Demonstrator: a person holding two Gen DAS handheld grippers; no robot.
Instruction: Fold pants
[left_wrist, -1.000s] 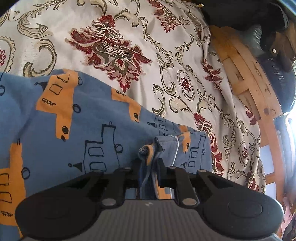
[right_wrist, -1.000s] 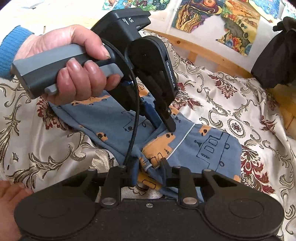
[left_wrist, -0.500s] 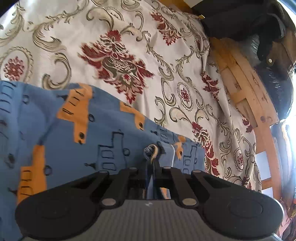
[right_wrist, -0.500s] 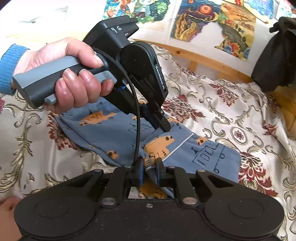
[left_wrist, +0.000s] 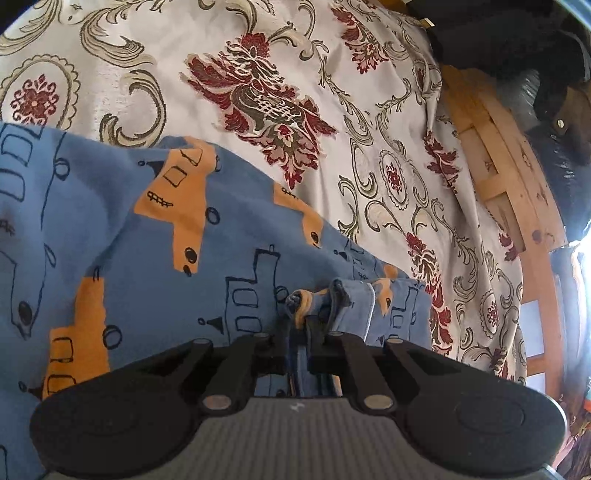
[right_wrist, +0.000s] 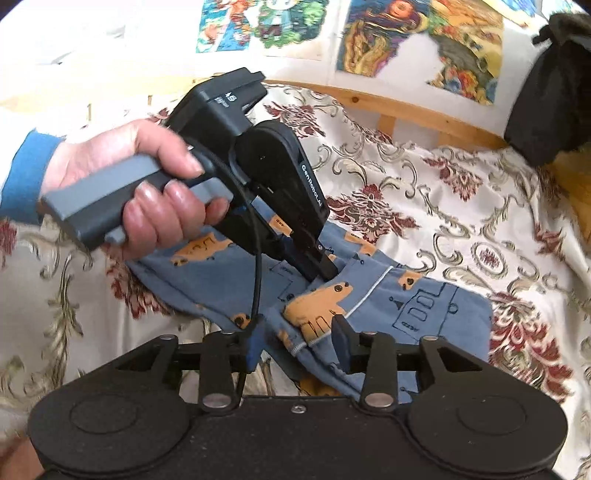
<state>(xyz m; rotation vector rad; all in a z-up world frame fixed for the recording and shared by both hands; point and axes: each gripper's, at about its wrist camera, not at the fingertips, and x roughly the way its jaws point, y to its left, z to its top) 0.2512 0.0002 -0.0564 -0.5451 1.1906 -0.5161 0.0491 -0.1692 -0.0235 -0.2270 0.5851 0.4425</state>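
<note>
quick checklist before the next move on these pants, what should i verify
1. Left hand-held gripper holds the pants: ok, fingers shut on a bunched edge.
2. Right hand-held gripper has let go: ok, fingers wide apart with cloth lying loose between them.
3. Pants on the bedspread, clear of the wooden frame: ok.
4. Layers lined up in the fold: cannot tell, the left hand-held gripper and the hand hide much of it.
5. Cable clear of the right fingers: not ok, it hangs by the left finger of that pair.
6. Fabric flat: not ok, it is bunched at the left grip.
</note>
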